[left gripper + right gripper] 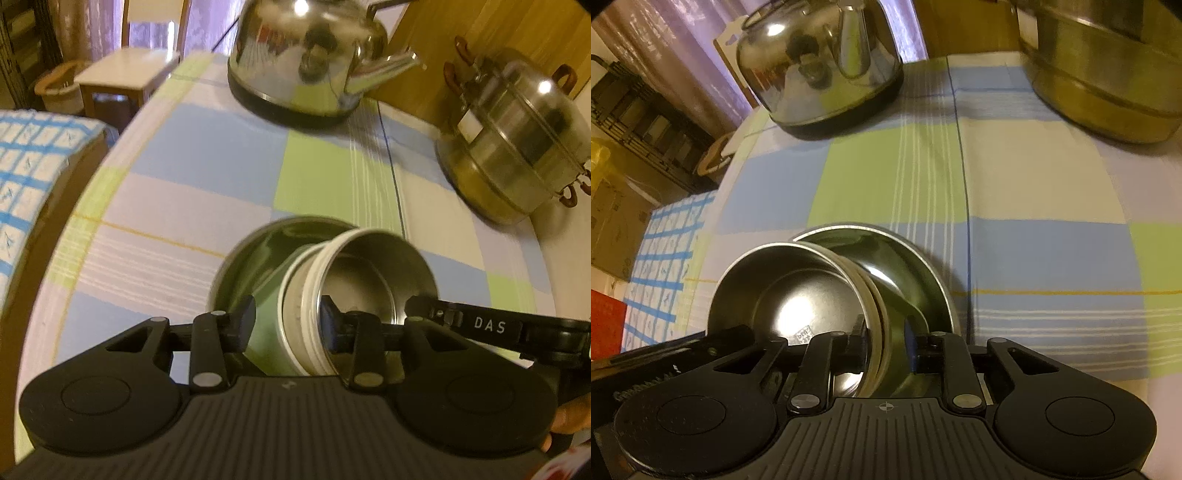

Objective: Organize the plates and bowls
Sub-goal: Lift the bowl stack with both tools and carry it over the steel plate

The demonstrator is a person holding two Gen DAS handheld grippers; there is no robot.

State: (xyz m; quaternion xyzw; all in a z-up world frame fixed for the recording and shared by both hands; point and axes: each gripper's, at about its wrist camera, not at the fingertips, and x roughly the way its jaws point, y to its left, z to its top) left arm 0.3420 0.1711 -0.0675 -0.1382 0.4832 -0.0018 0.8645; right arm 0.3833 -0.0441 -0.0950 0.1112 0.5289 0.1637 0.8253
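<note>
Steel on steel: a small bowl, tipped on its side, rests inside a wider plate lying on the checked cloth of the table, toward the near edge. Left gripper pinches the small bowl's rim, one of its fingers outside the wall and one inside. Right gripper appears to clamp the same rim from the opposite side. Holding it tilted likely lets it be lowered to nest flat. A kettle and stacked steamer pot stand well apart at the far edge.
</note>
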